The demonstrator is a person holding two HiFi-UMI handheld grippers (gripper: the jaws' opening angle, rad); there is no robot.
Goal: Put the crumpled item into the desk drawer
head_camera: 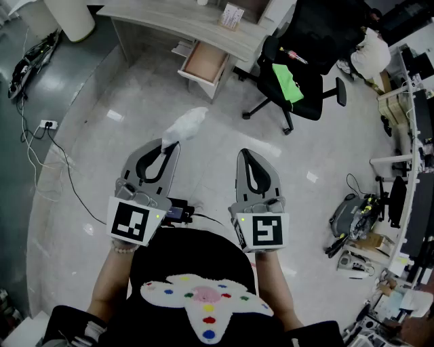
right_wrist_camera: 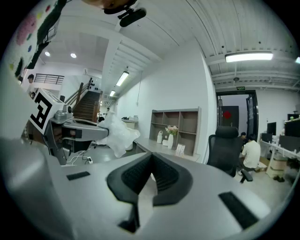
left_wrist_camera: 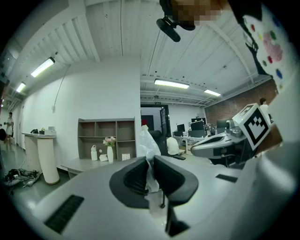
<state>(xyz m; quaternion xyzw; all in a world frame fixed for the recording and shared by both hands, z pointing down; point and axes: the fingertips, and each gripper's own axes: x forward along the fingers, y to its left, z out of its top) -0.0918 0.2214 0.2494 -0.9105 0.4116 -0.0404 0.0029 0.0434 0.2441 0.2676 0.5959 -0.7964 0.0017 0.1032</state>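
Crumpled item (head_camera: 184, 126) pinched in my left hand-held gripper (head_camera: 170, 145); the drawer (head_camera: 203, 62) ahead stands open.

From my seat, the left hand-held gripper's jaws are clamped on the white crumpled item, which sticks out past their tips and hangs in the air above the floor (head_camera: 102, 135). My right hand-held gripper (head_camera: 245, 154) sits just beside it, jaws together with nothing between them. Well ahead of both, the bench (head_camera: 169, 17) has its drawer pulled out, showing a bare brownish inside. A black office chair (head_camera: 298, 88) with something green on its seat stands to the right of the drawer.
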